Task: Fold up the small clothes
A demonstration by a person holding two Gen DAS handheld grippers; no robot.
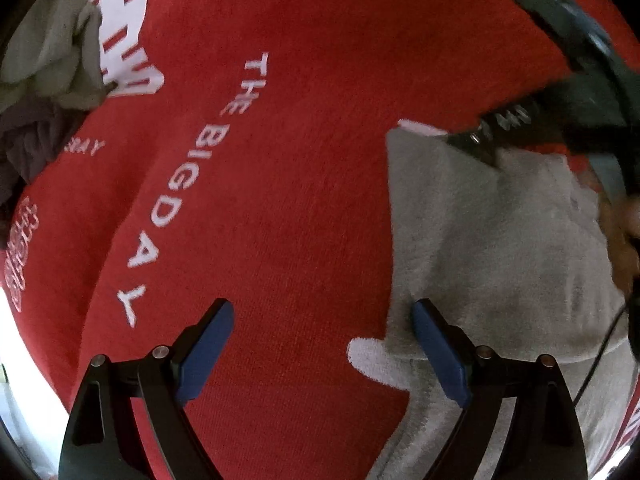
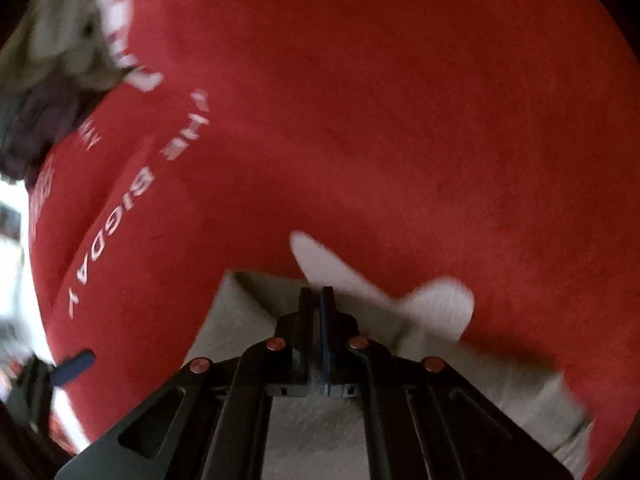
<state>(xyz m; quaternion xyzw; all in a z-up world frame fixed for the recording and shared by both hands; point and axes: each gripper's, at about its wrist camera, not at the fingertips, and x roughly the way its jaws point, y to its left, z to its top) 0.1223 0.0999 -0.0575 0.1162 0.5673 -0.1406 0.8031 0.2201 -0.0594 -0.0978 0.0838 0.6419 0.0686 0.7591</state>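
A small grey garment point(image 1: 500, 240) lies flat on a red cloth point(image 1: 300, 140) printed with white letters. My left gripper point(image 1: 324, 312) hangs open just above the garment's near left edge. One blue pad is over the red cloth and the other over the grey fabric, with nothing pinched. My right gripper point(image 1: 476, 142) reaches in from the upper right to the garment's far edge. In the right wrist view its jaws point(image 2: 317, 292) are shut on that edge of the grey garment point(image 2: 248, 320), and the fabric peaks up toward the tips.
A heap of grey-green and dark clothes point(image 1: 44, 52) sits at the upper left on the red cloth point(image 2: 400, 120). A person's hand point(image 1: 620, 240) and a thin cable show at the right edge. White printed shapes point(image 2: 440, 304) mark the cloth beside the garment.
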